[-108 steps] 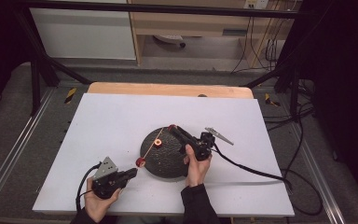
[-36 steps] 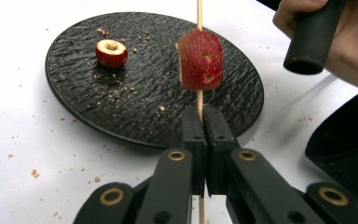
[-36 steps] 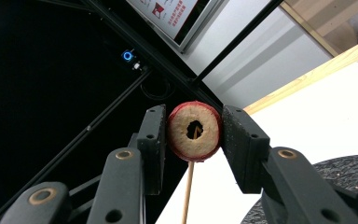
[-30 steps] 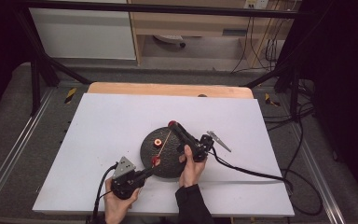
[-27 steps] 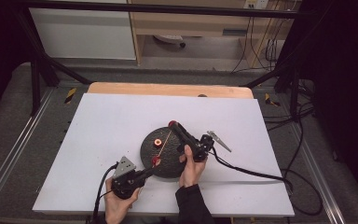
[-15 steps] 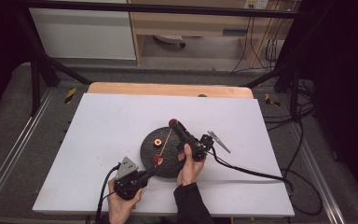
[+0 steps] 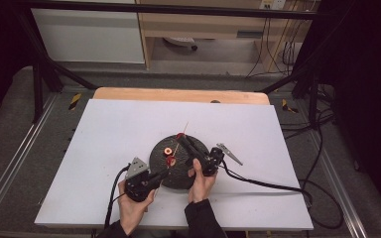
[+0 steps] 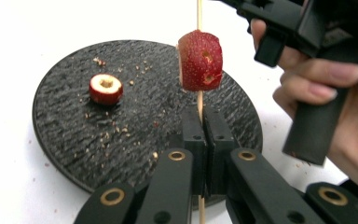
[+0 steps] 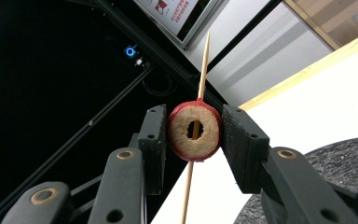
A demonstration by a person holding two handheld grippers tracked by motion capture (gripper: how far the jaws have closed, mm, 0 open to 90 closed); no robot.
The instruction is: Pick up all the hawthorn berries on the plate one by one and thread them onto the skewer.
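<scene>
A round black plate (image 7: 178,171) lies on the white table with one cored red fruit piece (image 7: 167,150) on it, the same piece (image 8: 106,88) in the left gripper view. My left gripper (image 7: 164,171) is shut on a thin wooden skewer (image 8: 199,100) just below a red fruit piece (image 8: 200,60) threaded on it. My right gripper (image 7: 181,138) is shut on another cored fruit ring (image 9: 195,132), held above the plate's far edge. The skewer (image 9: 204,56) passes through the ring's hole and sticks out beyond it.
The white tabletop (image 7: 104,144) has open room to the left and behind the plate. A wooden strip (image 7: 178,94) borders its far edge. The right gripper's cable (image 7: 268,184) trails off to the right. Crumbs (image 8: 121,135) dot the plate.
My left gripper has come right and toward the plate with the skewer. The skewered piece has drawn closer to the ring in my right gripper, and the skewer tip now pokes through it.
</scene>
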